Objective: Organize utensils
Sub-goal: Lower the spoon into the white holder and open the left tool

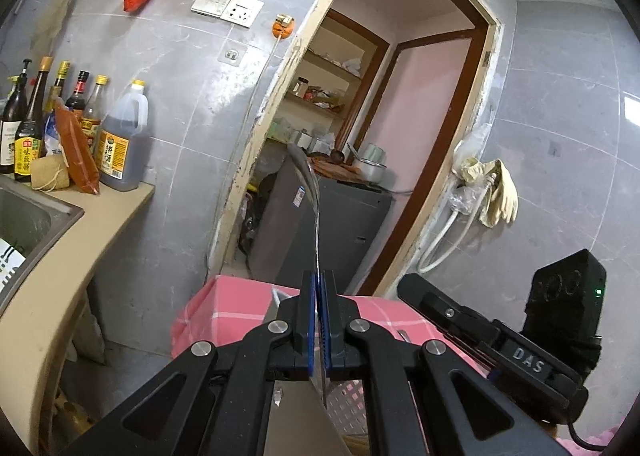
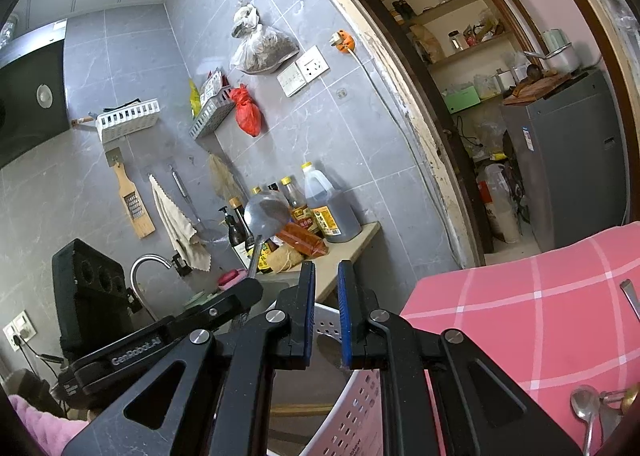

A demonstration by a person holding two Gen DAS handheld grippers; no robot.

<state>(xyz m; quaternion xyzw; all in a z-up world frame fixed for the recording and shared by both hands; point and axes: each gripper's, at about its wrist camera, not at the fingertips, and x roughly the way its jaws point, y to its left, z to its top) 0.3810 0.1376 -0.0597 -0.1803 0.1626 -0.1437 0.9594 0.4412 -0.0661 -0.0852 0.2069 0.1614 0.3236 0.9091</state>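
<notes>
Spoon in transit, my left gripper [image 1: 319, 320] clamped on its handle.

Steel spoon [image 1: 308, 176] rides edge-on, bowl forward, above the pink checked cloth [image 1: 240, 304]. My right gripper [image 2: 323, 312] carries nothing, pads slightly apart. Next, I judge: lower the spoon into the white perforated basket [image 2: 352, 416] below, then collect the spoon [image 2: 584, 408] lying on the cloth. Grey-tiled kitchen; sauce bottles [image 1: 52, 116] beside sink [image 1: 36, 212].

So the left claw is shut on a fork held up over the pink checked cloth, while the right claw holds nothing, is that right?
Not quite: the left claw is shut on a spoon, not a fork. The right wrist view shows its rounded bowl. The rest holds: it is held up over the pink checked cloth, and the right claw holds nothing.
</notes>
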